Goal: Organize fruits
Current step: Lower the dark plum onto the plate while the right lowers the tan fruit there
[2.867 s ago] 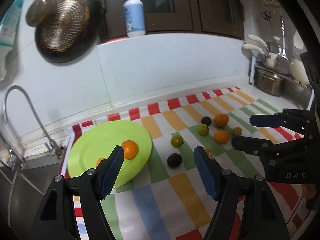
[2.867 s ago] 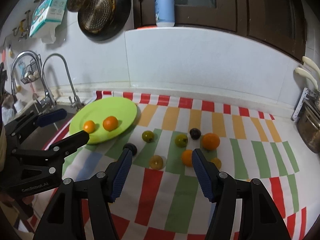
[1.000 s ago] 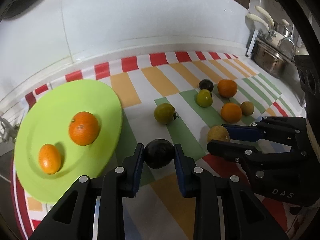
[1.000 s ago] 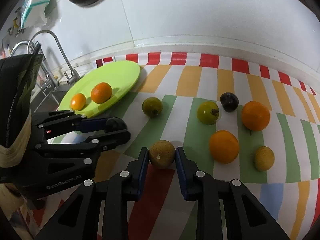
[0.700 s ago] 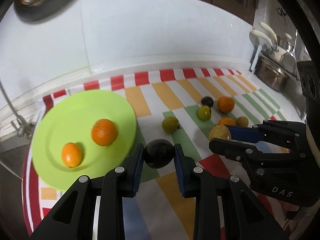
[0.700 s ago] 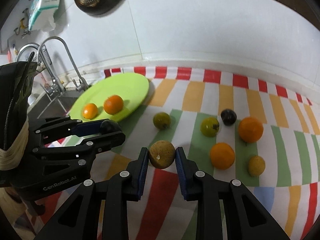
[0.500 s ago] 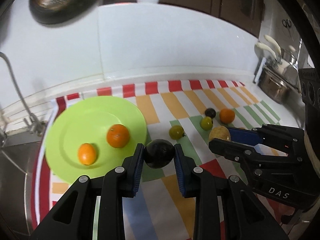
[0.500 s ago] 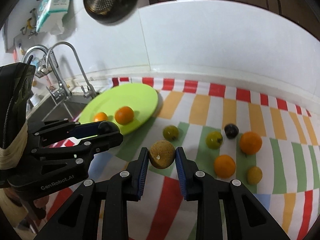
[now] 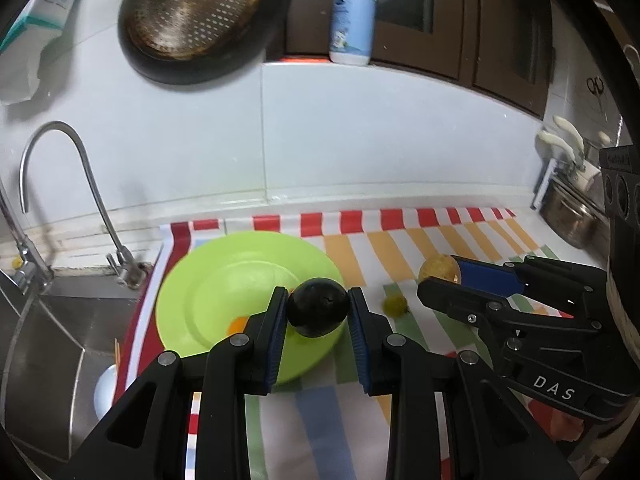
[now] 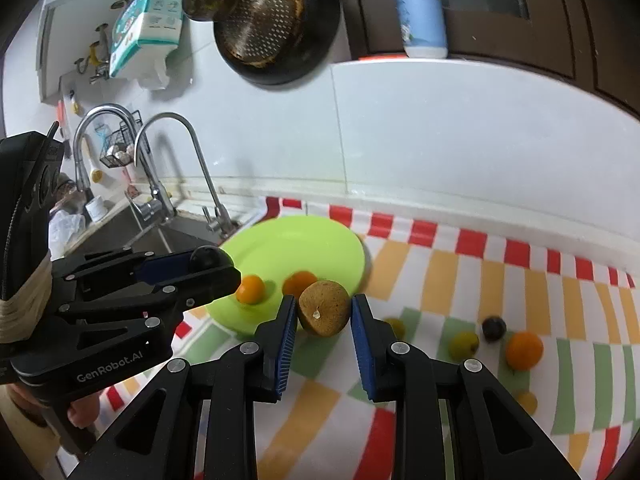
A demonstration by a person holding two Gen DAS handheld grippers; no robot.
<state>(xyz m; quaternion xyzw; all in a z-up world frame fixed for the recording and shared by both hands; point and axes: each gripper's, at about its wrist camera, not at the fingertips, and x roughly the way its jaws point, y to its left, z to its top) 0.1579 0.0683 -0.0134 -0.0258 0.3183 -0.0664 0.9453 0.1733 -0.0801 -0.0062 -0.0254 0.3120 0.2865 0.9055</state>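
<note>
- Presently, left gripper (image 9: 318, 312) clamps a dark fruit (image 9: 318, 307) above the green plate (image 9: 208, 280).
- Right gripper (image 10: 323, 314) clamps a brown fruit (image 10: 324, 307).
- Risk: round fruit could roll off the plate once released.

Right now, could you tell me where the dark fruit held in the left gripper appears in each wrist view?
Left wrist: the dark fruit sits centre frame, clamped between the pads.
Right wrist: dark fruit at left, peeking above the gripper's fingers.
Shared landmark: the green plate.
</note>
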